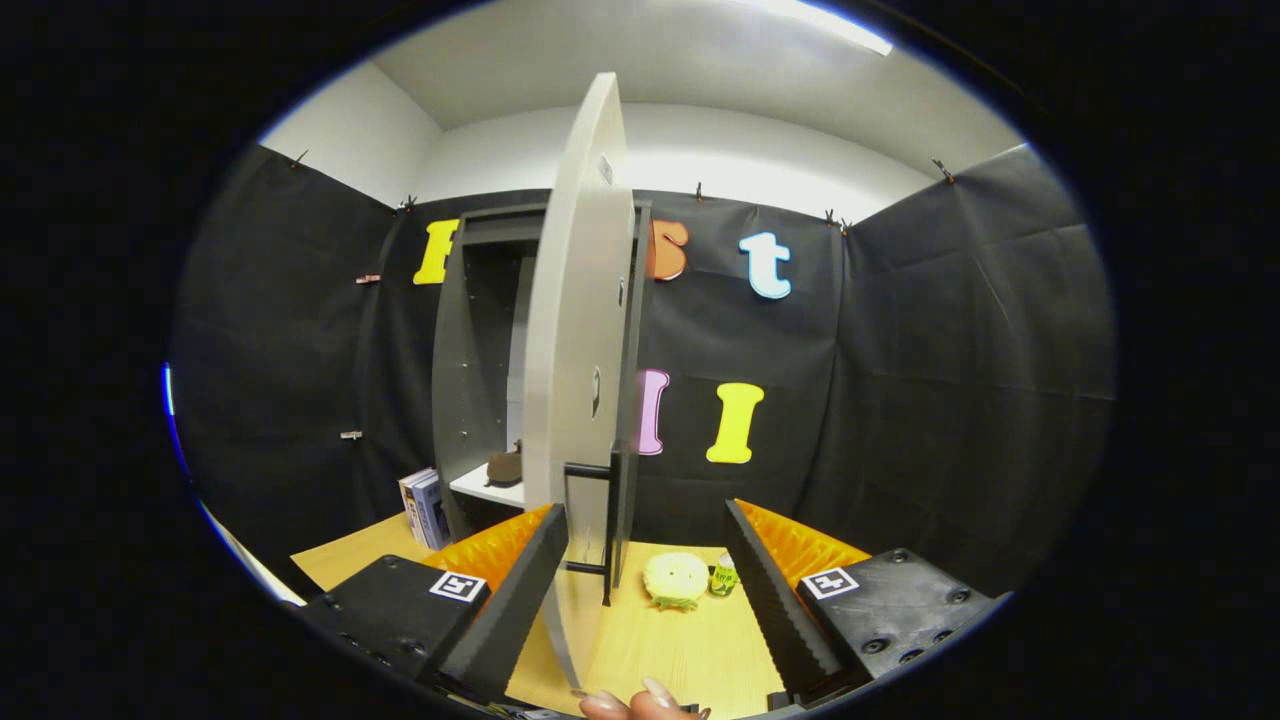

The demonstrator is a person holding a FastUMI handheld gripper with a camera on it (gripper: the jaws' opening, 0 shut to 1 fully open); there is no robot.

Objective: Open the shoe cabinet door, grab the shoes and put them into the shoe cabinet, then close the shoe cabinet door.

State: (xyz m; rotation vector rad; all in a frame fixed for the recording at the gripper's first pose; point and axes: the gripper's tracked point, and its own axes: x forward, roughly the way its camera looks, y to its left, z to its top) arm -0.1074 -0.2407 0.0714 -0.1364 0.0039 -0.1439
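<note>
Claw (640,590) is wide open, its two ridged fingers spread apart and holding nothing. Between them stands the shoe cabinet door (580,330), a flat pale panel seen almost edge-on, with a dark bar handle (608,530) at its lower edge. Behind the door the dark shoe cabinet (470,350) is partly hidden; a brown shoe (505,466) lies on its white shelf, half cut off by the door. On the wooden bench (690,650), just ahead of the fingers, sit a round pale yellow object (676,578) and a small green container (724,577), both hard to identify. Books (424,507) stand left of the cabinet.
</note>
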